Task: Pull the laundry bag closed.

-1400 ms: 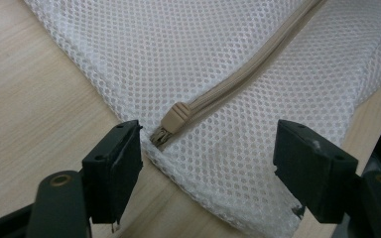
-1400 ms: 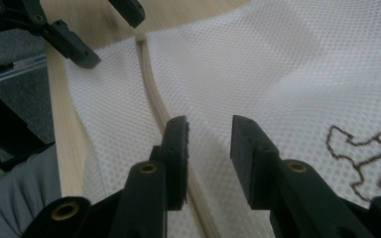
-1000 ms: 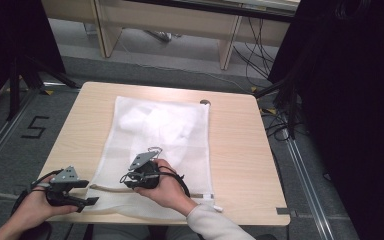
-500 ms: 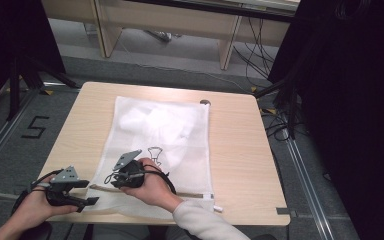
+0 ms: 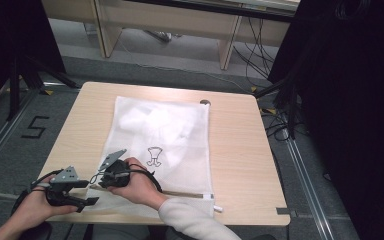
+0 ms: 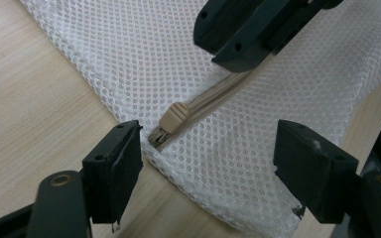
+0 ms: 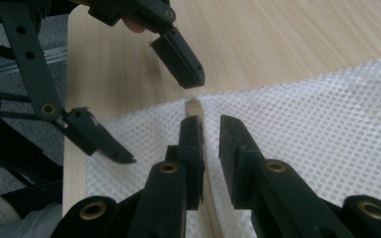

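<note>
A white mesh bag (image 5: pixel 165 125) lies flat on the wooden table (image 5: pixel 240 150), with a beige zipper (image 5: pixel 185 193) along its near edge. The zipper pull (image 6: pixel 172 116) sits at the bag's near left corner. My left gripper (image 5: pixel 90 192) stands open, its jaws either side of that corner and its pull (image 7: pixel 193 106). My right gripper (image 7: pixel 211 124) has just been closing; its jaws straddle the zipper tape right behind the pull, and a narrow gap is still visible between the pads. In the left gripper view the right gripper (image 6: pixel 235 47) hovers over the tape.
A small black figure (image 5: pixel 154 156) is printed on the bag. The table's near edge (image 5: pixel 180 222) is close under both hands. A round hole (image 5: pixel 205 102) sits at the far edge. Dark curtains (image 5: pixel 350 100) stand to the right.
My right hand has slid left along the zipper toward the left gripper, and its jaws have narrowed. The left gripper has stayed where it was.
</note>
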A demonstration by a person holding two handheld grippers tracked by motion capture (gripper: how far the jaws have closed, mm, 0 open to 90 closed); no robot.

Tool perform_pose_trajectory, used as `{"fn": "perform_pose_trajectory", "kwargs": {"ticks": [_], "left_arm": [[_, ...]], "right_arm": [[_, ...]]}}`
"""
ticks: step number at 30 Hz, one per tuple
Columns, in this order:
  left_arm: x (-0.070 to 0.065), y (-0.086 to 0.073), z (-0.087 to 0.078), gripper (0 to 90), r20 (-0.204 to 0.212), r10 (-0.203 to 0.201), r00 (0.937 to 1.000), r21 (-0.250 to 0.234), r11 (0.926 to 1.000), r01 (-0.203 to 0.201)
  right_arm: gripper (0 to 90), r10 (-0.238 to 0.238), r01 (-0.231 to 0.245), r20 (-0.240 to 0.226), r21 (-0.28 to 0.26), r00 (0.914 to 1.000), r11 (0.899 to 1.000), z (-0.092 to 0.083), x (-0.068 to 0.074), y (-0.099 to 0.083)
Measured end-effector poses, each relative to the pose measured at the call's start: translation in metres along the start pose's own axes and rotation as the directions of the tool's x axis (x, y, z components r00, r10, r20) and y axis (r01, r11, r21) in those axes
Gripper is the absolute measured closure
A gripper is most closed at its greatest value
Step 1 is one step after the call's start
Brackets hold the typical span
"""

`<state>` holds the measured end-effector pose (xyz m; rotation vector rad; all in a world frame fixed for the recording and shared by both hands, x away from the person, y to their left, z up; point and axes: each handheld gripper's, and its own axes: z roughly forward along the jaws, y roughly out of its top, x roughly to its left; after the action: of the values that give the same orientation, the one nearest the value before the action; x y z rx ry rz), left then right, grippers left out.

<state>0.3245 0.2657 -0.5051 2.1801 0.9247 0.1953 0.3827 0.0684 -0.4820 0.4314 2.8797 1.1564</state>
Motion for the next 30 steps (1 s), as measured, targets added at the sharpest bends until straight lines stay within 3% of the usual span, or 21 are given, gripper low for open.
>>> {"fn": "perform_pose_trajectory", "kwargs": {"ticks": [3, 4, 5, 6, 8, 9, 13, 14, 15, 20, 22, 24, 25, 26, 27, 30], "left_arm": [[0.001, 0.0, -0.001, 26.7, 0.003, 0.014, 0.9999, 0.011, 0.9998, -0.014], [0.002, 0.0, -0.001, 26.6, -0.005, 0.037, 0.9993, 0.015, 0.9992, -0.036], [0.002, 0.0, -0.001, 26.6, 0.002, 0.03, 0.9995, 0.018, 0.9994, -0.03], [0.001, 0.0, -0.001, 26.6, -0.003, 0.013, 0.9999, 0.016, 0.9998, -0.013], [0.002, 0.0, -0.001, 26.6, 0.001, 0.014, 0.9999, 0.013, 0.9998, -0.014], [0.003, 0.0, -0.002, 26.6, 0.001, 0.033, 0.9994, 0.013, 0.9994, -0.033], [0.003, 0.0, -0.002, 26.6, -0.001, 0.025, 0.9997, 0.012, 0.9996, -0.025], [0.003, 0.0, -0.002, 26.6, 0.0, 0.022, 0.9998, 0.01, 0.9997, -0.022], [0.003, 0.0, -0.002, 26.6, -0.002, 0.028, 0.9996, 0.018, 0.9995, -0.028], [0.004, 0.0, -0.002, 26.6, -0.006, 0.027, 0.9996, 0.019, 0.9995, -0.027], [0.003, 0.0, -0.002, 26.7, -0.006, 0.004, 1.0, 0.012, 0.9999, -0.004], [0.004, 0.0, -0.002, 26.8, -0.01, 0.014, 0.9999, 0.007, 0.9999, -0.014], [0.006, 0.0, -0.005, 26.8, -0.005, 0.057, 0.9984, 0.05, 0.9972, -0.057], [0.006, 0.0, -0.005, 26.8, -0.006, 0.056, 0.9984, 0.048, 0.9973, -0.056], [0.004, 0.0, -0.003, 26.8, -0.009, 0.02, 0.9998, 0.014, 0.9997, -0.02], [0.004, 0.0, -0.003, 26.9, -0.012, 0.02, 0.9997, 0.013, 0.9997, -0.02]], "right_arm": [[80.6, -0.008, 0.008, -0.002, 0.007, 1.0, 1.0, 0.005, 0.0, 0.004], [80.5, 0.004, -0.004, -0.006, 0.008, 1.0, 1.0, 0.007, 0.001, 0.005], [80.5, -0.017, 0.017, -0.006, 0.009, 0.9998, 1.0, 0.009, 0.0, 0.007], [80.5, 0.001, -0.001, -0.006, 0.013, 1.0, 1.0, 0.011, 0.001, 0.007], [80.4, 0.001, -0.001, -0.009, 0.018, 1.0, 1.0, 0.015, 0.001, 0.009], [80.3, -0.009, 0.009, -0.013, 0.023, 0.9999, 1.0, 0.016, 0.001, 0.01], [79.5, -0.017, 0.018, -0.015, 0.04, 0.9997, 0.999, 0.023, 0.002, 0.011], [79.4, 0.024, -0.023, -0.028, 0.043, 0.9993, 0.999, 0.024, 0.005, 0.011], [79.4, -0.01, 0.011, -0.021, 0.042, 0.9997, 0.999, 0.026, 0.003, 0.012], [78.8, -0.001, 0.002, -0.03, 0.039, 0.9996, 0.999, 0.032, 0.004, 0.012], [78.7, -0.012, 0.013, -0.021, 0.047, 0.9997, 0.999, 0.033, 0.002, 0.013], [78.7, 0.0, 0.001, -0.028, 0.048, 0.9996, 0.999, 0.035, 0.003, 0.013], [78.8, -0.019, 0.02, -0.02, 0.052, 0.9996, 0.998, 0.036, 0.001, 0.013], [79.3, 0.004, -0.003, -0.029, 0.049, 0.9996, 0.999, 0.038, 0.002, 0.013], [79.3, 0.004, -0.003, -0.029, 0.049, 0.9996, 0.999, 0.038, 0.002, 0.013], [81.3, -0.005, 0.007, -0.032, 0.053, 0.9995, 0.999, 0.039, 0.001, 0.012]]}}
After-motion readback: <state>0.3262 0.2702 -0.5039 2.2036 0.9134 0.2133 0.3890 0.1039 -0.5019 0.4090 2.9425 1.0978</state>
